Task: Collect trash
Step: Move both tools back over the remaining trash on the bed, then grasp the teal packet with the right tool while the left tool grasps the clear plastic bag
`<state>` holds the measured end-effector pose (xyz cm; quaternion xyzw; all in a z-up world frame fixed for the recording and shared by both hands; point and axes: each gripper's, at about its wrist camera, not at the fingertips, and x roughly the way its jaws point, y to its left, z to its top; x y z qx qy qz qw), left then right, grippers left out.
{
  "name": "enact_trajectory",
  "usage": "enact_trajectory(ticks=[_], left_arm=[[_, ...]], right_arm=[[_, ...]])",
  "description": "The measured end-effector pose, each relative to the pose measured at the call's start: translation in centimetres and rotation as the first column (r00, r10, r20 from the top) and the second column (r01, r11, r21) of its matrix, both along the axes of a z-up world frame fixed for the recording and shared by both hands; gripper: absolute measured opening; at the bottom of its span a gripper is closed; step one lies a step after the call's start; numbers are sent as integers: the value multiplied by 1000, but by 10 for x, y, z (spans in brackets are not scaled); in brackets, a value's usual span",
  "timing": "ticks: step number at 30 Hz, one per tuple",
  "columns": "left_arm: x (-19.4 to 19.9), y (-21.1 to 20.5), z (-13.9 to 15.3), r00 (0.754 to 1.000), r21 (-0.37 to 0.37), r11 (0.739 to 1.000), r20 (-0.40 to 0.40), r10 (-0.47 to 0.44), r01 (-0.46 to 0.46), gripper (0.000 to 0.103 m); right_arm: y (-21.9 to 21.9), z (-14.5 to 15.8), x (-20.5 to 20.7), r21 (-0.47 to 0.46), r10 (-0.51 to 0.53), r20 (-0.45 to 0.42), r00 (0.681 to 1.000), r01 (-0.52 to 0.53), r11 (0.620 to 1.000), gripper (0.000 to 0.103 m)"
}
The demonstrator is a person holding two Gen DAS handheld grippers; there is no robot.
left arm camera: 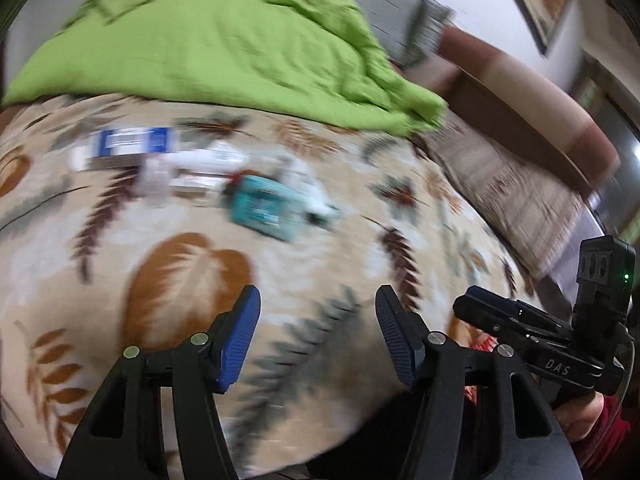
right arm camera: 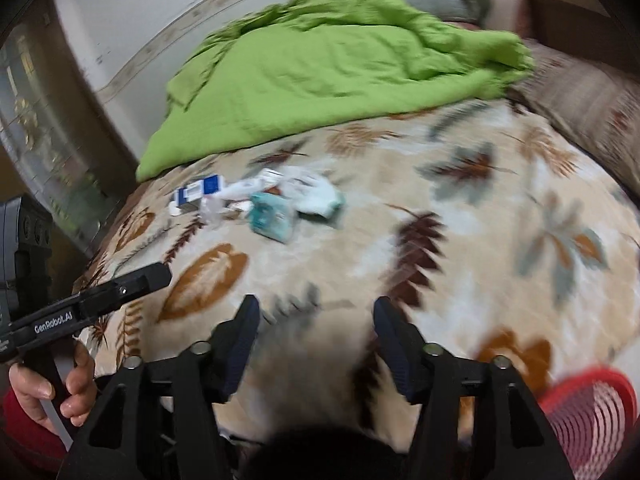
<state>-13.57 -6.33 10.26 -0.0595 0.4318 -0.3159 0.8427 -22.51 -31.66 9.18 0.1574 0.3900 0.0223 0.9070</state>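
Trash [left arm camera: 208, 176] heaped on bedspread [left arm camera: 328, 264] | red basket [right arm camera: 592, 408] in right view only | both claws released, empty

The left tool [left arm camera: 318, 300] pointed forward and downward, its blue-padded fingers [left arm camera: 236, 344] standing apart with nothing between them. The right tool [right arm camera: 316, 312] was angled the same way, its jaws likewise parted and empty. A hand [right arm camera: 52, 392] in a red sleeve gripped the left tool's handle; fingers [left arm camera: 580, 412] showed beneath the right tool's body.
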Motion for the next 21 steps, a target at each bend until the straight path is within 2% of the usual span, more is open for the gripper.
enact_trajectory(ticks=[4,9,14,18,19,20,21], left_arm=[[26,42,-6,993,-3,993,-17,117,-117,60],[51,77,-13,981,8,981,-33,193,-193,62],[81,89,-20,972,29,973,-38,230,-229,63],[110,82,-24,973,44,973,-36,229,-228,64],[117,80,-25,973,46,973,-34,226,-225,65],[125,76,-27,975,50,974,-32,221,-219,66],[131,73,-29,975,58,974,-32,220,-217,66]], right_arm=[[28,-8,56,-23,87,-19,996,-87,996,67],[41,-32,119,20,134,-79,988,-133,991,67],[44,-57,165,22,131,-125,983,-129,991,67],[48,-70,188,30,135,-134,982,-132,991,66],[50,-72,192,26,137,-131,982,-135,991,55],[52,-73,195,20,141,-130,981,-139,990,39],[54,-74,197,15,143,-131,981,-143,990,32]])
